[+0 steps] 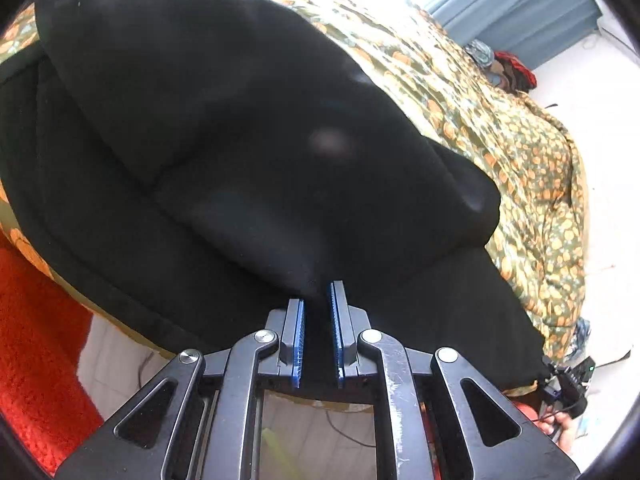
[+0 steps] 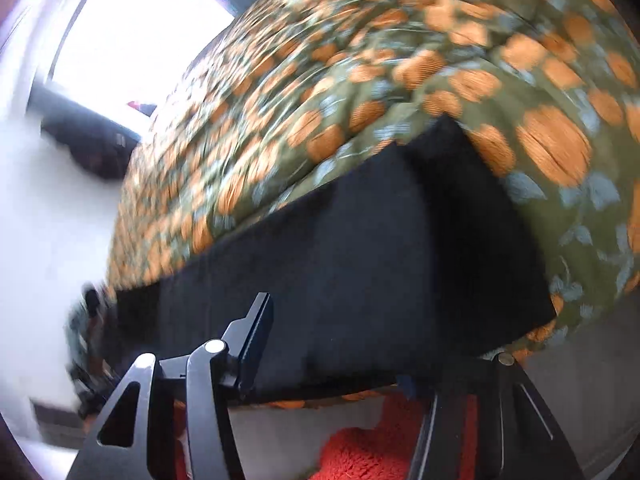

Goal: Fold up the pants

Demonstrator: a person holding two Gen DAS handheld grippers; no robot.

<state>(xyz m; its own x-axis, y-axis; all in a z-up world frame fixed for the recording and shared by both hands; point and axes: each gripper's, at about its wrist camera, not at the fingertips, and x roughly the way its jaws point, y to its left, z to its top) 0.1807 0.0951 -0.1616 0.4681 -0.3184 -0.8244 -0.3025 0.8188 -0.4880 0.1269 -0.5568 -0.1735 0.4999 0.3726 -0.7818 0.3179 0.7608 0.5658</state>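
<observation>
Surface: a bed covered with an olive bedspread [image 1: 532,168] printed with orange fruit and pale leaves; it fills the upper part of the right wrist view as well [image 2: 400,80].
Pants: black pants [image 1: 224,128] lie on the bedspread near its front edge, with one layer folded over another so that a rounded fold sits on top of a flatter panel. In the right wrist view the same black cloth [image 2: 360,264] shows as a broad dark band along the bed's edge.
Left gripper: the left gripper [image 1: 318,300] points down at the near edge of the pants. Its blue-faced pads stand narrow, with black cloth pinched between them.
Right gripper: the right gripper [image 2: 384,340] stands over the front edge of the pants with its jaws apart. The left finger [image 2: 256,332] shows clearly against the cloth; the other finger is largely hidden in shadow at lower right. No cloth is seen gripped between them. This view is blurred.
Floor: a red shaggy rug [image 1: 36,340] lies beside the bed on a pale floor, also visible below the bed edge in the right wrist view [image 2: 372,448].
Background: blue curtain [image 1: 516,8] at upper right; a small heap of coloured cloth [image 1: 504,66] at the far end of the bed.
Person: part of a hand [image 1: 560,428] holding a dark device shows at lower right in the left wrist view.
</observation>
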